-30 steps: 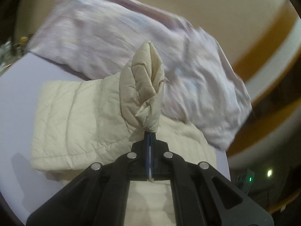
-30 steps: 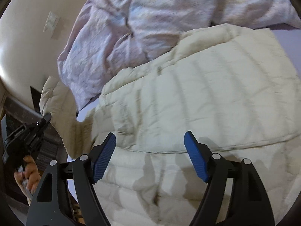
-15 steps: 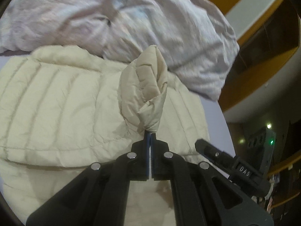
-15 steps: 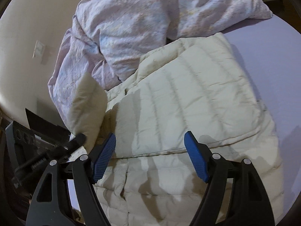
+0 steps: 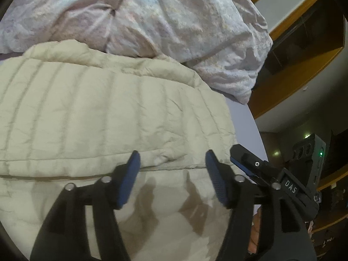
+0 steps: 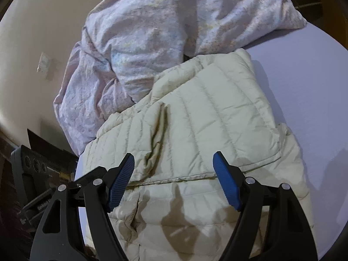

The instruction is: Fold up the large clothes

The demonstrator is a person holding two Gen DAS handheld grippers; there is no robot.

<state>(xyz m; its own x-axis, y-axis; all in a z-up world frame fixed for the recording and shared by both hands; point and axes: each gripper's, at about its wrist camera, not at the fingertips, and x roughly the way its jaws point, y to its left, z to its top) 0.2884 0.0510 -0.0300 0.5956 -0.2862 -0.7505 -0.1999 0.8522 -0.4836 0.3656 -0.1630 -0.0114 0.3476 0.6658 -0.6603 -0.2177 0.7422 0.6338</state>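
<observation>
A cream quilted puffer jacket (image 5: 108,113) lies folded flat on a pale lilac bed surface; it also shows in the right wrist view (image 6: 206,130). My left gripper (image 5: 171,163) is open and empty, hovering just above the jacket's near folded edge. My right gripper (image 6: 174,165) is open and empty, also above the jacket's near part. The right gripper's black body (image 5: 271,178) shows at the right of the left wrist view.
A crumpled pale pink-and-blue duvet (image 5: 152,21) lies beyond the jacket, touching its far edge; it also shows in the right wrist view (image 6: 163,32). Bare lilac sheet (image 6: 304,87) lies right of the jacket. Wooden furniture (image 5: 293,65) and a beige wall (image 6: 43,32) border the bed.
My left gripper was shut on a bunched cream sleeve held up; now it has opened and the sleeve lies flat on the jacket. The right gripper stayed open.
</observation>
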